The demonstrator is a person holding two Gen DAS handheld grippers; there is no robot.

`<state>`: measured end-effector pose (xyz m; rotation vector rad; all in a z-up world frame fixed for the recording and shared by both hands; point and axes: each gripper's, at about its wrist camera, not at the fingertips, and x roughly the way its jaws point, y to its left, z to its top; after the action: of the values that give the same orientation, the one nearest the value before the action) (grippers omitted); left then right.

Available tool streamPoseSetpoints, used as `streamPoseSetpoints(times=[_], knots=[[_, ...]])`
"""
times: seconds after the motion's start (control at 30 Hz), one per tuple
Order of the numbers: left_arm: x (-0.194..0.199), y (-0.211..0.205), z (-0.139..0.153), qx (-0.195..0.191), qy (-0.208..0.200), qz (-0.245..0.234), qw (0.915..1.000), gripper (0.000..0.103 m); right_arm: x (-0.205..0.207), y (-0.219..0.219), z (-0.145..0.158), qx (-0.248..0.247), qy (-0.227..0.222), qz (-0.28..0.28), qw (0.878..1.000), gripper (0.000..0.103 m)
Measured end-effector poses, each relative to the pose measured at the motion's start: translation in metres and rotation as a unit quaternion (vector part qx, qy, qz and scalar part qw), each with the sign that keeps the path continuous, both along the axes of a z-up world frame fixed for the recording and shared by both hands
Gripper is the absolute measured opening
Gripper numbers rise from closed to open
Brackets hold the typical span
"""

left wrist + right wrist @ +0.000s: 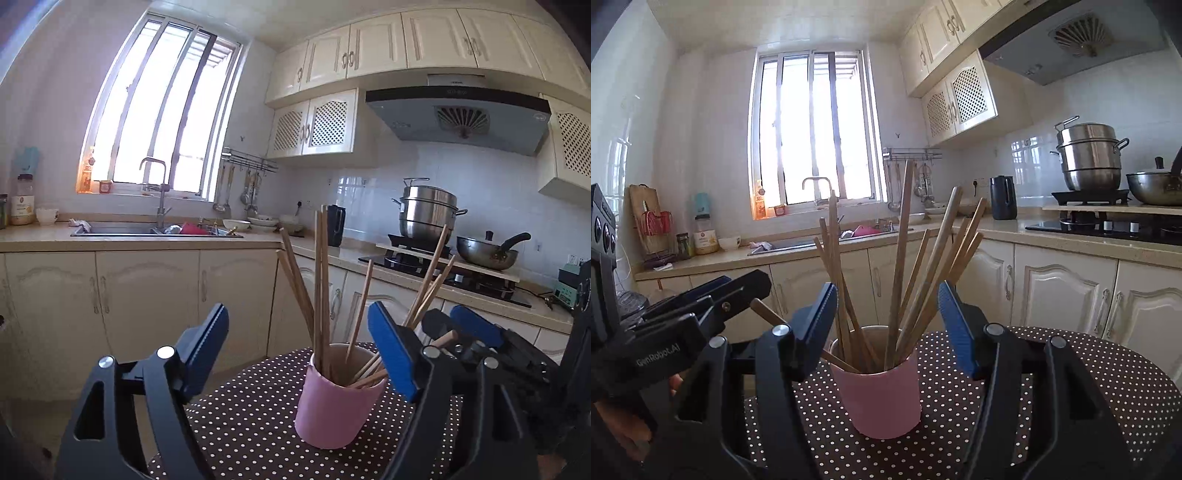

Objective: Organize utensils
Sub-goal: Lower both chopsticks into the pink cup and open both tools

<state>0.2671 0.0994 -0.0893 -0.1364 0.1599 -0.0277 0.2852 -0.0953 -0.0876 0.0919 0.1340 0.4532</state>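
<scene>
The left gripper (299,354) stands with its blue pads wide apart and nothing between them, the pink cup (334,400) sitting just ahead of its right pad on the polka-dot desk (251,413). The right gripper (888,325) is likewise spread wide and holds nothing; the same pink cup (882,398) sits centred in the gap ahead of it, touched by neither pad. A bundle of wooden chopsticks (901,266) stands in the cup, fanning out above the rim, most tilted and a few near upright. One chopstick (768,314) leans low to the left, its end passing close by the left gripper's fingers (701,299) as the right wrist view shows them; whether it touches them cannot be told. The left wrist view shows that stick (445,338) ending against the right gripper's fingers (476,325), a closeness the other view hides. Only the left wrist view takes in the range hood (458,118) whole and the wok (487,253) beside the steel steamer pot (428,212). Only the right wrist view shows the cutting board (646,218) leaning at the far left of the kitchen counter (746,258).
</scene>
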Motion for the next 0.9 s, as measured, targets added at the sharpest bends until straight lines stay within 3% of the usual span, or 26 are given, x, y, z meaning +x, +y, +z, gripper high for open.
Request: streamPoseSetpoints(times=[0.23, 0.53, 0.73, 0.83, 0.9], knots=[[-0.037, -0.005, 0.018, 0.016, 0.002, 0.013, 0.9998, 0.082, -0.046, -0.019, 0.023, 0.005, -0.014, -0.036, 0.999, 0.057], [-0.104, -0.023, 0.042, 0.027, -0.002, 0.002, 0.9996, 0.084, -0.132, -0.029, 0.052, -0.02, -0.036, -0.081, 0.996, 0.073], [-0.159, -0.035, 0.06, 0.056, -0.021, -0.003, 0.9982, 0.089, -0.185, -0.036, 0.061, -0.02, -0.04, -0.107, 0.993, 0.084], [-0.183, -0.035, 0.068, 0.05, -0.022, 0.0, 0.9985, 0.091, -0.207, -0.038, 0.063, -0.024, -0.038, -0.122, 0.991, 0.092], [-0.201, -0.035, 0.073, 0.042, -0.027, 0.011, 0.9987, 0.091, -0.222, -0.042, 0.064, -0.016, -0.037, -0.123, 0.992, 0.092]])
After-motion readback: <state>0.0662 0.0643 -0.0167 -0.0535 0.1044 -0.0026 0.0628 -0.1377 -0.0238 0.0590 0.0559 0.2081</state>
